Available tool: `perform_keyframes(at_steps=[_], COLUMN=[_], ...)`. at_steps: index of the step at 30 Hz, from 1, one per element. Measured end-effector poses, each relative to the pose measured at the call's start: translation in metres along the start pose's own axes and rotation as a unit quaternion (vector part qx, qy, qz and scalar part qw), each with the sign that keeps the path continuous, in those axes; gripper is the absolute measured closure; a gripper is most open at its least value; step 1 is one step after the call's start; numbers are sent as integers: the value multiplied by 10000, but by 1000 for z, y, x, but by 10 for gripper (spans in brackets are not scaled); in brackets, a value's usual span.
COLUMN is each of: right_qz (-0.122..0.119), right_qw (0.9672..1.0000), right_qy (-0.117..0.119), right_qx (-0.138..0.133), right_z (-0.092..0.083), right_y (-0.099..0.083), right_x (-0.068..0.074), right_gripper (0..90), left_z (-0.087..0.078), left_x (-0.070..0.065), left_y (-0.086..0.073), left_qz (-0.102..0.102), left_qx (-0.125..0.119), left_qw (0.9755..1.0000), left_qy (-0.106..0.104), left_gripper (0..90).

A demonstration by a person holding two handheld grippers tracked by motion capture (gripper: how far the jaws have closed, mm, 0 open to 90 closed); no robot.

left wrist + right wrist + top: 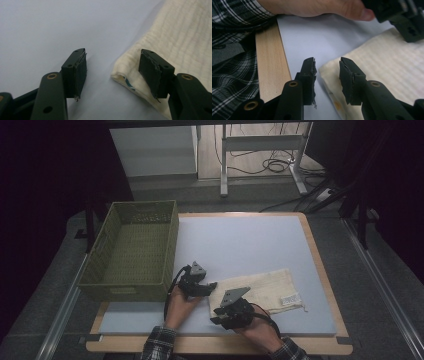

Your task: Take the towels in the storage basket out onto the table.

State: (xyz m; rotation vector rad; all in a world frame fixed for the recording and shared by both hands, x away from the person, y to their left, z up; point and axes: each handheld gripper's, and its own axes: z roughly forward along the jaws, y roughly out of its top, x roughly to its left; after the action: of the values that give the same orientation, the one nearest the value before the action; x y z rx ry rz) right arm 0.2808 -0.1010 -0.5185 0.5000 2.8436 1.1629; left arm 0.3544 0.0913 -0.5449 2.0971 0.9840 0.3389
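Two corners of the cream cloth (260, 290), lying on the pale mat (240, 240) right of the green basket (132, 251), are what we want. Our left gripper (212, 285) straddles its corner, jaws apart; our right gripper (214, 315) brackets the near corner, unclenched. We should pinch both layers squarely before lifting.

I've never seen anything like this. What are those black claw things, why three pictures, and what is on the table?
A person holds a two-jaw claw in each hand: the left gripper and the right gripper. One picture looks down from above; the other two come from cameras riding on each claw, looking along its black jaws. On the table lie a cream cloth and a green basket. Both claws stand open around corners of the cloth; nothing is gripped yet.
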Motion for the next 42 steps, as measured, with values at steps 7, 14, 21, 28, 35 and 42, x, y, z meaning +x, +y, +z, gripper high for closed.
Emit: perform_keyframes(at_steps=[7,14,21,28,35,42], right_qz=[-82,-341,-172,97,39,28], right_qw=[9999,9980,9985,9995,9997,9991], right_qy=[-92,-523,-524,-301,-243,-289], right_qx=[121,105,76,-21,-3,-298], right_z=[9,10,8,7,7,-14], right_y=[-4,-6,-7,-9,-5,2], right_x=[1,6,2,-4,-2,-2], right_gripper=[579,733,832,837,840,839], left_z=[0,0,0,-1,-4,-19], left_x=[0,0,-2,-5,-2,-9], left_y=[0,0,0,0,3,22], left_qz=[16,30,80,338,71,237], left_qx=[-1,5,2,-36,-93,-284], left_qw=[10000,10000,9999,9989,9992,9989], left_qy=[0,7,98,-320,-371,-289], left_gripper=[387,388,437,775,859,861])
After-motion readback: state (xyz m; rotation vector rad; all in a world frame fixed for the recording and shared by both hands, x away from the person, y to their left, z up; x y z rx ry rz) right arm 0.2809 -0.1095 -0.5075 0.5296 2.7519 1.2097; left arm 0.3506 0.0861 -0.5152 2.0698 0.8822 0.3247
